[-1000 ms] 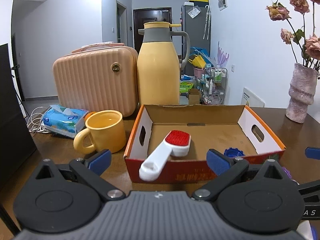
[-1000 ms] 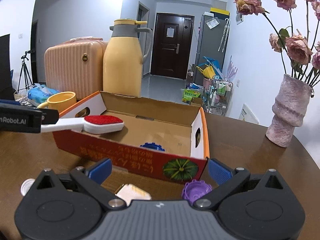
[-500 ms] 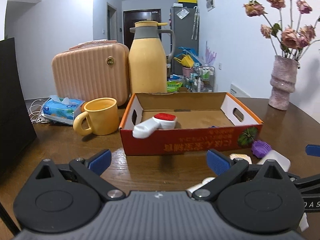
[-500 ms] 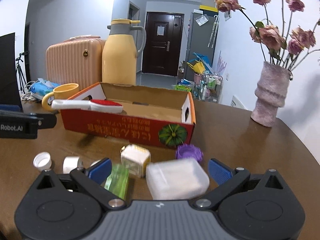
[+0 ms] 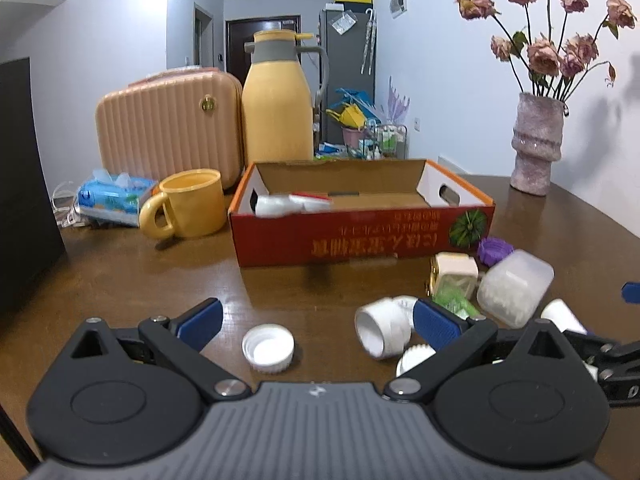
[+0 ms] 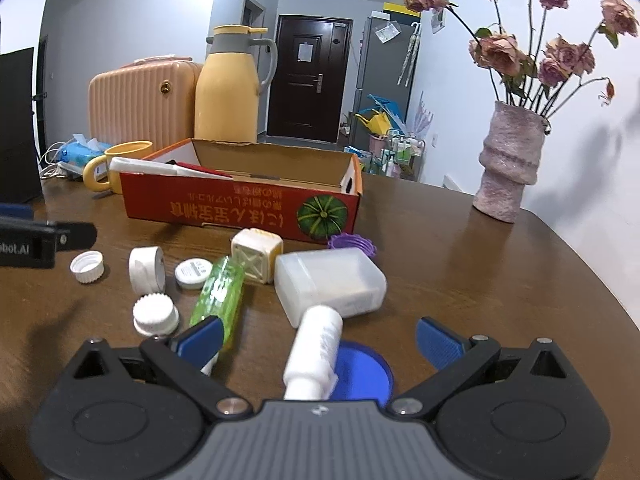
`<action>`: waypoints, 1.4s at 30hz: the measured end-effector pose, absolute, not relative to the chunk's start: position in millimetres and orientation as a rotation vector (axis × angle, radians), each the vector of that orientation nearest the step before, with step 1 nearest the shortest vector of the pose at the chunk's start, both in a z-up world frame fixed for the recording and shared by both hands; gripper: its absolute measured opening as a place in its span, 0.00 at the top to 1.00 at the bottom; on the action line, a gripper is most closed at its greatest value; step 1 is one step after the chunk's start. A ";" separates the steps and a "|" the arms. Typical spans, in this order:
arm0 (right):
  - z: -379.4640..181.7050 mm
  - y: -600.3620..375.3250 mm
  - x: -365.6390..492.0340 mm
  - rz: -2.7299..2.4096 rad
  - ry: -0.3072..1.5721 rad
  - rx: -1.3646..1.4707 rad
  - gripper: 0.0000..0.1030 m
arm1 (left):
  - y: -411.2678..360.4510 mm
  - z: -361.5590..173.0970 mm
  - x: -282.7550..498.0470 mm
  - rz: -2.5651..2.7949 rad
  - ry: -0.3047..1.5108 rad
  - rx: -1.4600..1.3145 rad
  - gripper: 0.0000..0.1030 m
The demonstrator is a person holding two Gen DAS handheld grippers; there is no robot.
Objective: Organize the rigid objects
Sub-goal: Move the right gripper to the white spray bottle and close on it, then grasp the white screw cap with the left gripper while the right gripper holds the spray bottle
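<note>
A red cardboard box point(image 5: 360, 236) point(image 6: 240, 208) stands mid-table with a white-handled red brush point(image 5: 292, 204) point(image 6: 168, 169) resting in its left end. In front of it lie small items: a white cap point(image 5: 268, 348) point(image 6: 87, 266), a white pipe elbow point(image 5: 384, 332) point(image 6: 147, 270), a translucent container point(image 5: 516, 288) point(image 6: 332, 284), a cream cube point(image 6: 256, 254), a green bottle point(image 6: 220, 296), a purple cap point(image 6: 352, 245), a white bottle point(image 6: 316, 344) on a blue lid point(image 6: 360, 372). My left gripper point(image 5: 316, 322) is open and empty above the cap. My right gripper point(image 6: 318, 340) is open around the white bottle.
A yellow mug point(image 5: 192, 208), tissue pack point(image 5: 112, 200), pink case point(image 5: 168, 128) and yellow thermos jug point(image 5: 280, 104) stand behind and left of the box. A vase with dried roses point(image 6: 508, 164) stands at the far right. A black monitor point(image 5: 24, 184) is at the left edge.
Both grippers have pulled back from the box toward the near table edge. The brush now lies in the box, and the small items have come into view below the grippers.
</note>
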State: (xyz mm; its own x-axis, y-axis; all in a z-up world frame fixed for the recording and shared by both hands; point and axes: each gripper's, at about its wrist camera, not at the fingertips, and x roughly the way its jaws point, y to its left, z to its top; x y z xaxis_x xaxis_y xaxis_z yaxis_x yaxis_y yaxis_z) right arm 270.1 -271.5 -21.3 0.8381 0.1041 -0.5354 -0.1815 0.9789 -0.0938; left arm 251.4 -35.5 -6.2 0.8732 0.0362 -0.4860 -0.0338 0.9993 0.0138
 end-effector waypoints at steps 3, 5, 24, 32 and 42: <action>-24.3 -275.6 262.1 0.143 0.557 -0.133 0.00 | -32.8 -14.9 247.0 0.026 0.521 -0.002 0.00; -27.0 -277.6 258.8 0.138 0.559 -0.133 0.02 | -31.0 -20.6 243.9 0.018 0.523 -0.007 0.00; -54.0 -263.9 289.7 0.128 0.620 -0.128 0.64 | -21.9 -28.7 244.6 -0.004 0.528 -0.052 0.00; -55.2 -272.9 283.6 0.154 0.551 -0.059 0.74 | -18.6 -30.0 245.7 -0.012 0.539 -0.065 0.00; -50.8 -283.8 275.4 0.193 0.455 0.047 0.74 | 6.0 -39.9 267.0 0.065 0.609 -0.030 0.00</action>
State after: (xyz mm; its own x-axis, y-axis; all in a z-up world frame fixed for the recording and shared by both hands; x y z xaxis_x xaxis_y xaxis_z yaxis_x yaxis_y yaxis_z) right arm 275.4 -283.8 -50.8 0.8805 0.1956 -0.4318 -0.1748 0.9807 0.0876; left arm 267.0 6.0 -39.9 0.8184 0.0527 -0.5722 -0.0702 0.9975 -0.0085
